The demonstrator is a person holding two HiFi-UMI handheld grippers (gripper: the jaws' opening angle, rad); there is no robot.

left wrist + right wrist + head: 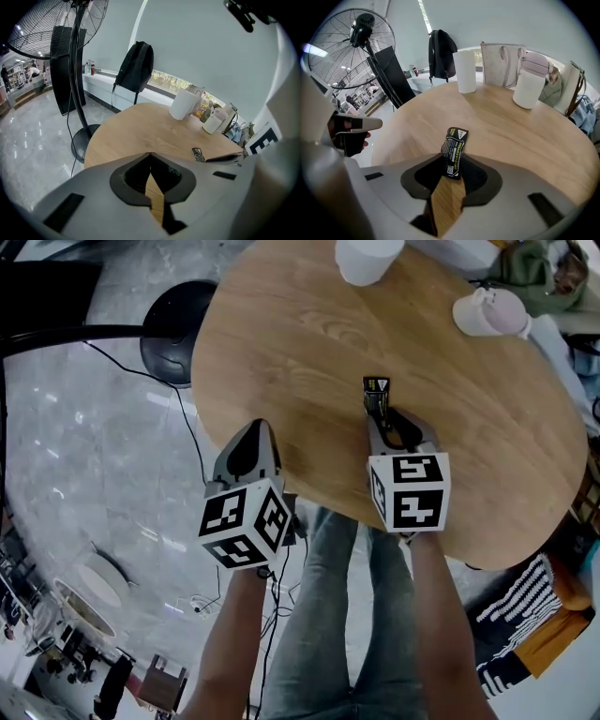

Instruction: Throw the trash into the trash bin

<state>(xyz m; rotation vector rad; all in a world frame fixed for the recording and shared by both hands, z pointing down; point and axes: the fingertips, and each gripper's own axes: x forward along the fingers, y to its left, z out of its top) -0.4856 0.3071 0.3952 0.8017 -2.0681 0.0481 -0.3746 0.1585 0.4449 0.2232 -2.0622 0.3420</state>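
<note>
Closest to the head camera, I am reading the left gripper (255,427) and the right gripper (380,414), both angled down toward the round wooden table (309,343).

Right gripper: I am seeing the jaws drawn in to a narrow gap, with the pads pressing on the near end of the wrapper (376,390). The wrapper is a small black packet with printed labels. Its far end is projecting forward past the jaw tips, out over the table top. In the right gripper view the packet is standing between the tips, tilted slightly, with bare wood showing in the wedge behind it. I cannot tell whether its far end is touching the wood.

Left gripper: I am seeing the jaw tips meeting, with nothing between them. Only the table surface is showing through the wedge behind the tips. This gripper is hanging at the near edge of the table, beside the right gripper and apart from the wrapper.

Table: a white cup (367,259) and a pale bottle (492,313) are standing at the far side, well apart from the wrapper. A fan base (173,329) is sitting on the floor just beside the table.
</note>
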